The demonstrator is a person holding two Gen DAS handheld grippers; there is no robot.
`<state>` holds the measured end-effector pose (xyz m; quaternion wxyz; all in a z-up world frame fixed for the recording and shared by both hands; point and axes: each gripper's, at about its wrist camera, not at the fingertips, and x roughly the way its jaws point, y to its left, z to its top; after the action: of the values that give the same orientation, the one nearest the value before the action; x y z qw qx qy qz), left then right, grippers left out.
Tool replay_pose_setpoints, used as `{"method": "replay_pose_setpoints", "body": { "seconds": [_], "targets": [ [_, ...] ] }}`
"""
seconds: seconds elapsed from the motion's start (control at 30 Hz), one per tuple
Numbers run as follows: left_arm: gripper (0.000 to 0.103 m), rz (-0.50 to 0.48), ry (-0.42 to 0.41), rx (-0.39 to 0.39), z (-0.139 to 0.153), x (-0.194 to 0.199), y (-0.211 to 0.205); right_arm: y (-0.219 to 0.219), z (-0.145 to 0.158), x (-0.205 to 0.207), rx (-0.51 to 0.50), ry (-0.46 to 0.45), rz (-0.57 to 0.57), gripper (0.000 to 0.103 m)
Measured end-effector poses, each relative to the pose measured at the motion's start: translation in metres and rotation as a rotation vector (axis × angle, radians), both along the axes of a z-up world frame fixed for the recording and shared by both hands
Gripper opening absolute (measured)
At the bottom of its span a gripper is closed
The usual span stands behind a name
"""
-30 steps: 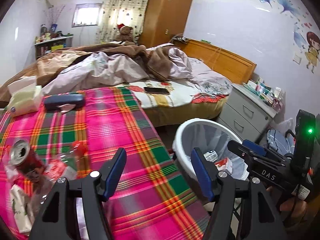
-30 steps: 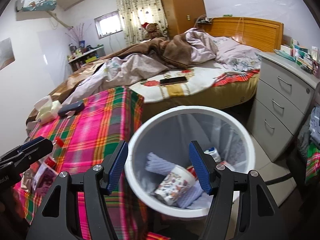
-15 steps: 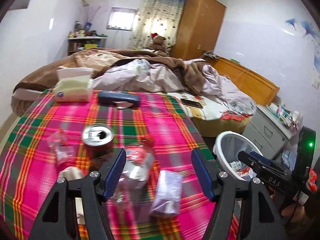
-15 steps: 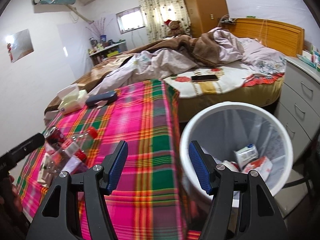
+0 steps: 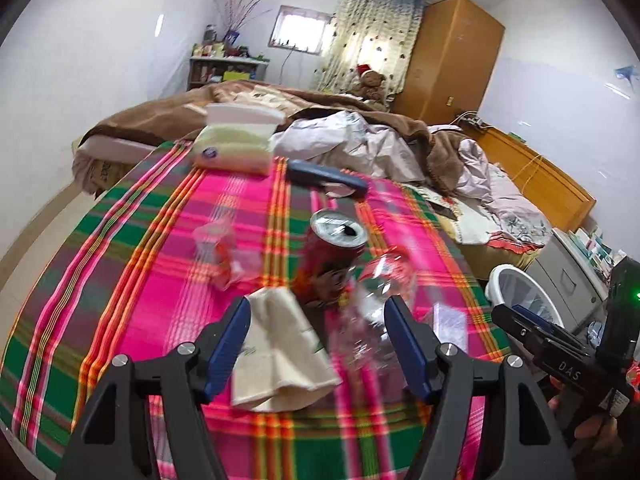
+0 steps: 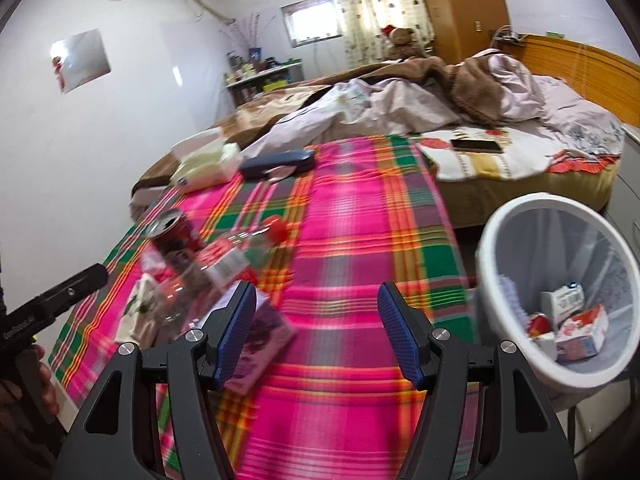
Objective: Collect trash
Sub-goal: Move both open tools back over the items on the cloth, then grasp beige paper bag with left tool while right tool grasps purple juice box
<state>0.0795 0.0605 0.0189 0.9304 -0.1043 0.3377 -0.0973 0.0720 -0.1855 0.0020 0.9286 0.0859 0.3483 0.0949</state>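
Trash lies on the pink plaid cloth (image 5: 160, 280): a red soda can (image 5: 334, 256), a clear plastic bottle (image 5: 376, 308) with a red cap (image 6: 276, 227), a cream paper napkin (image 5: 280, 356), a crumpled clear wrapper (image 5: 224, 252) and a small purple packet (image 6: 260, 348). My left gripper (image 5: 318, 338) is open and empty just above the napkin and bottle. My right gripper (image 6: 318, 332) is open and empty over the cloth, beside the purple packet. The white trash bin (image 6: 500, 232) stands to the right of the table with several pieces of trash inside.
A tissue box (image 5: 236, 148) and a dark blue case (image 5: 324, 178) sit at the far edge of the cloth. An unmade bed (image 6: 400, 100) with a phone (image 6: 476, 145) lies beyond. A grey drawer unit (image 5: 576, 264) stands behind the bin.
Both grippers have swung left from the bin toward the trash on the cloth. The left one has come down close over the napkin and bottle. Both stay open.
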Motion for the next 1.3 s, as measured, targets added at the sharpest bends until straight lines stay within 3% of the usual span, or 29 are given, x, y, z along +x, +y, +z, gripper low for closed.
{"method": "replay_pose_setpoints", "body": {
  "seconds": [0.4, 0.67, 0.87, 1.07, 1.3],
  "targets": [
    [0.075, 0.012, 0.096, -0.016, -0.028, 0.006, 0.019, 0.037, -0.008, 0.000, 0.031, 0.035, 0.049, 0.065],
    [0.075, -0.007, 0.153, -0.055, -0.043, 0.016, 0.020, 0.050, -0.020, 0.001, -0.015, 0.105, 0.059, 0.066],
    [0.076, -0.027, 0.151, -0.058, -0.043, 0.020, 0.015, 0.043, -0.015, 0.001, -0.060, 0.100, 0.023, 0.074],
    [0.076, -0.043, 0.187, -0.069, -0.051, 0.026, 0.008, 0.049, -0.011, 0.001, -0.127, 0.088, 0.006, 0.074],
    [0.076, -0.029, 0.209, -0.009, -0.058, 0.030, 0.005, 0.040, -0.012, 0.003, -0.123, 0.090, -0.009, 0.074]
  ]
}}
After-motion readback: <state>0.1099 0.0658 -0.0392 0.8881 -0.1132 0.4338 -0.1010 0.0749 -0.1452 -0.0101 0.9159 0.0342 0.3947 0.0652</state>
